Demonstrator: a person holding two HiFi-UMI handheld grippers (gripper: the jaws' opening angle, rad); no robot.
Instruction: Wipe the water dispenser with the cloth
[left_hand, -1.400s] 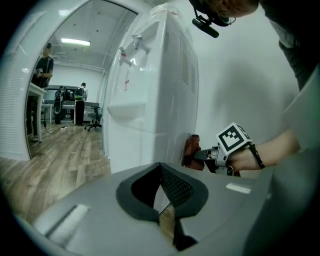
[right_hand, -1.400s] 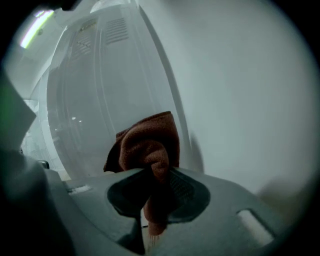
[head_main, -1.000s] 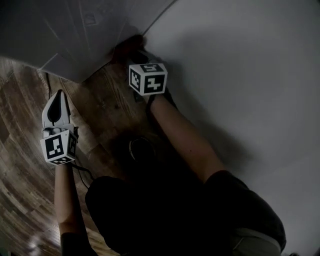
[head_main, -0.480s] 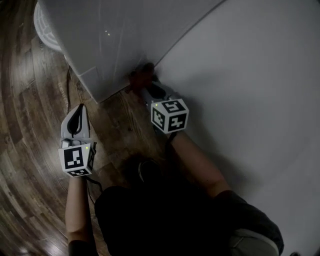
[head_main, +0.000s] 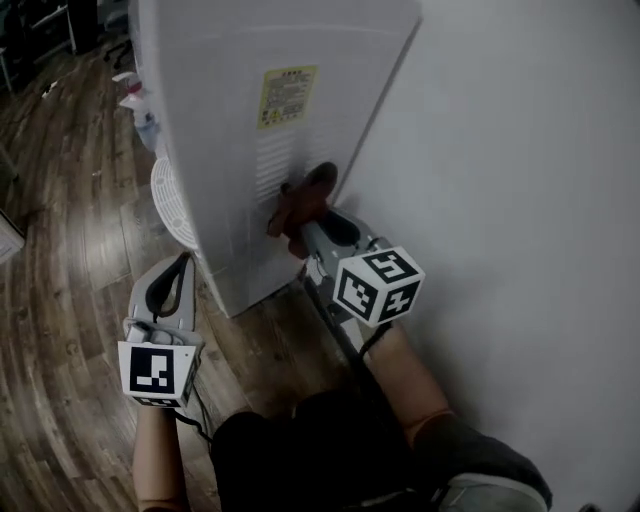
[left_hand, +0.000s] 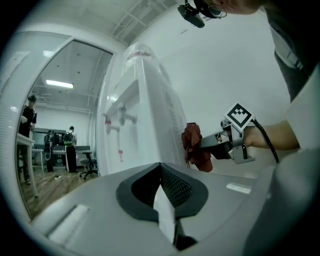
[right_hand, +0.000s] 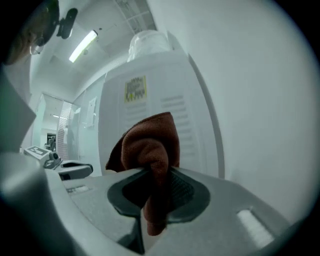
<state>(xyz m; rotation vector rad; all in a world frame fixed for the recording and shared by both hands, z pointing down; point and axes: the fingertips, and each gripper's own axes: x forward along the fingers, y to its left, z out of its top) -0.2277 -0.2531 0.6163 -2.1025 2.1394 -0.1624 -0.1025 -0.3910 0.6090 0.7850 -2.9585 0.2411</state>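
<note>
R gripper (head_main: 308, 228) is clenched on the red-brown cloth (head_main: 298, 203). Vs. 0.5 s ago the cloth is higher: off the bottom edge, now pressed on the back panel of the water dispenser (head_main: 220, 130), under the yellow label (head_main: 287, 95), near the wall (head_main: 520, 200). L gripper (head_main: 180, 265), jaws together w/ nothing between, hangs low beside the dispenser.

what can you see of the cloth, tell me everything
The cloth is reddish-brown, soft, towel-like fabric bunched into a wad. The right gripper is shut on it: a fold is pinched between the fingers, the bulk bulges beyond them and a tail hangs below. It is held against the white water dispenser's side panel, by the vent slats near the edge next to the wall, and seems to touch the panel.
</note>
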